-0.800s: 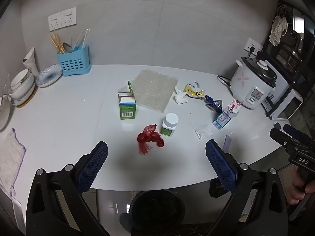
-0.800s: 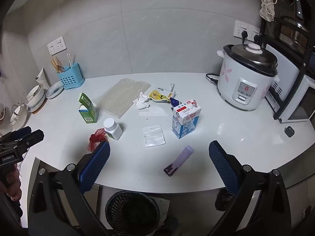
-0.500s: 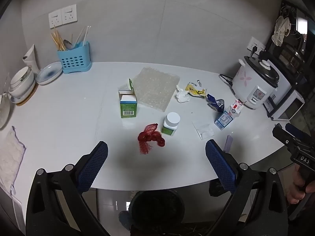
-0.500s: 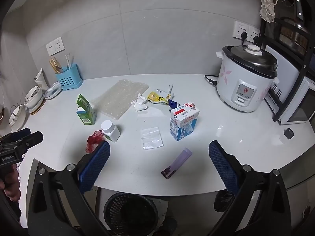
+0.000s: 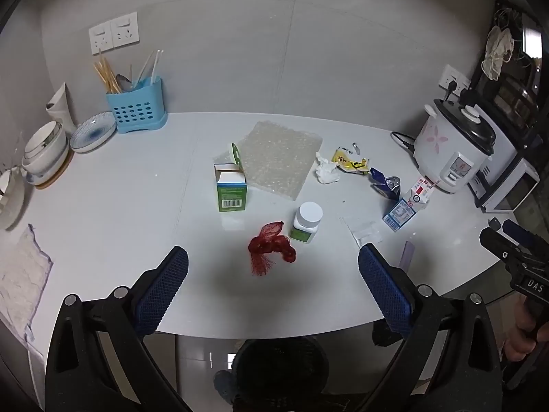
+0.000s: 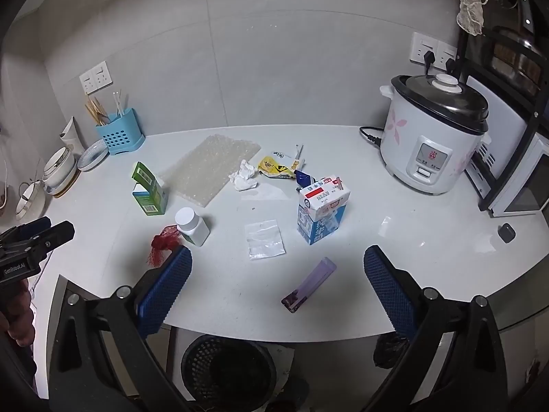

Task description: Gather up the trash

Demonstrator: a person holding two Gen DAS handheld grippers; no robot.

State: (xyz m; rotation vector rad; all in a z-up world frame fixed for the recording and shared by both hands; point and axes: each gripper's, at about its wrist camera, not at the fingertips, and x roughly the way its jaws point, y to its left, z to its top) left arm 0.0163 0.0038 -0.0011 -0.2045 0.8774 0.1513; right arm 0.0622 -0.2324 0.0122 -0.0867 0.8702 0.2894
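Trash lies scattered across the white counter [image 5: 103, 213]: a red mesh net [image 5: 271, 249] just beside a white-capped bottle [image 5: 306, 221], an open green carton [image 5: 231, 185], bubble wrap [image 5: 278, 159], crumpled tissue [image 6: 244, 180], a yellow wrapper [image 6: 276, 168], a milk carton [image 6: 322, 214], a clear plastic bag [image 6: 265, 244] and a purple wrapper [image 6: 308, 285]. The left gripper [image 5: 272, 290] and right gripper [image 6: 276, 292] both hover over the near edge, fingers spread wide, holding nothing. A black bin [image 6: 228, 369] stands below the counter edge.

Left tool [image 5: 272, 276] spread wide, red net [image 5: 271, 247], white bottle [image 5: 306, 222]
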